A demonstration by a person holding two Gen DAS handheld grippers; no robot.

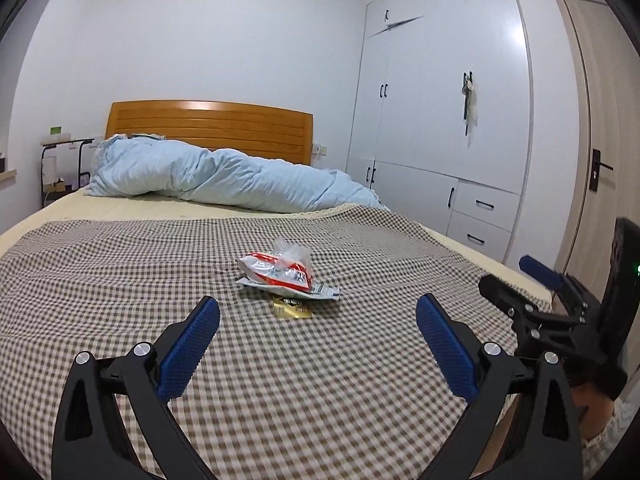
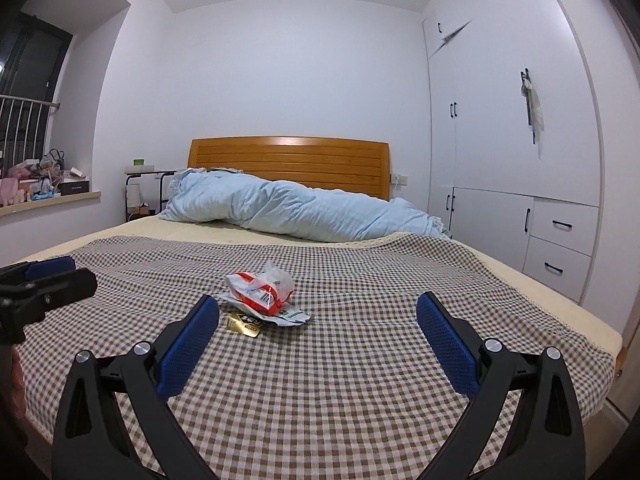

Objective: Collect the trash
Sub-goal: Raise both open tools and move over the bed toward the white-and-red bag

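Both grippers are held over the bed, and each one has its own camera.

From the left wrist camera, the left gripper [image 1: 318, 316] has its two blue fingers [image 1: 188, 348] spread wide apart with nothing between them. It hangs over the checked blanket [image 1: 120, 280] that covers the near part of the bed [image 1: 472, 252]. A small pile of trash lies on the blanket, just past the fingertips and a little toward the middle. On top is a red and white wrapper [image 1: 276, 271] with a crinkly clear plastic bit [image 1: 290, 249] sticking up behind it. Under them is a flat white packet [image 1: 316, 290], and a small gold packet [image 1: 291, 309] pokes out at the near edge. The right gripper [image 1: 520, 276] shows at the right side, over the edge of the bed, well apart from the trash. A light blue quilt [image 1: 224, 176] is bunched up at the far end, in front of a wooden headboard [image 1: 208, 124]. White closets [image 1: 440, 100] fill the right wall.

From the right wrist camera, the right gripper [image 2: 318, 316] also has its blue fingers [image 2: 448, 344] wide apart and holds nothing. The same pile sits on the checked blanket [image 2: 400, 280], near the left fingertip. You can see the red and white wrapper [image 2: 256, 290], the clear plastic bit [image 2: 276, 276], the white packet [image 2: 292, 316] and the gold packet [image 2: 243, 325]. The left gripper [image 2: 44, 276] peeks in at the left edge, apart from the trash. The quilt [image 2: 288, 208] and the headboard [image 2: 288, 160] are at the back. A window ledge [image 2: 48, 196] on the left holds lots of small things.
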